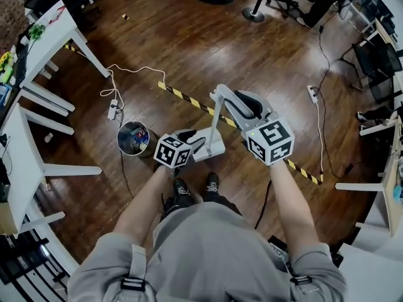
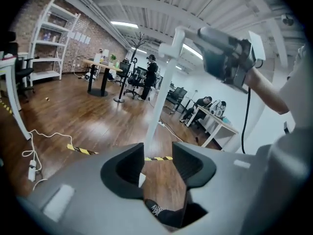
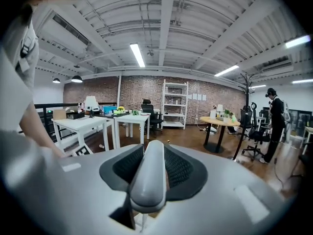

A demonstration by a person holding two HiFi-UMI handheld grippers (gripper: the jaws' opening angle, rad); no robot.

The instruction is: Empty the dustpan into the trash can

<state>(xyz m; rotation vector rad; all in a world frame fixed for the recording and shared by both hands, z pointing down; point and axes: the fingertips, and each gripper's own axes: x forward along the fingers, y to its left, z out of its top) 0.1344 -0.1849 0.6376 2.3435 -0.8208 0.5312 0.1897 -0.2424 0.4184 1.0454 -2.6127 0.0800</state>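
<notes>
The white long-handled dustpan [image 1: 211, 145] stands on the wood floor just ahead of my shoes, its pole [image 1: 217, 115] rising toward me. My right gripper [image 1: 244, 103] is shut on the grey grip at the pole's top; in the right gripper view that grip [image 3: 146, 177] fills the gap between the pads of the right gripper [image 3: 152, 156]. My left gripper [image 1: 191, 137] is open beside the pan. In the left gripper view the left gripper [image 2: 159, 156] has nothing pressed between its pads, and the white pole [image 2: 161, 97] stands beyond them. The round trash can [image 1: 133, 138] sits left of the pan, with rubbish inside.
White desks [image 1: 38, 61] line the left side. A power strip with white cable [image 1: 113, 109] lies behind the can. Yellow-black tape [image 1: 182, 97] crosses the floor. Office chairs [image 1: 378, 61] and another desk [image 1: 393, 168] stand at the right.
</notes>
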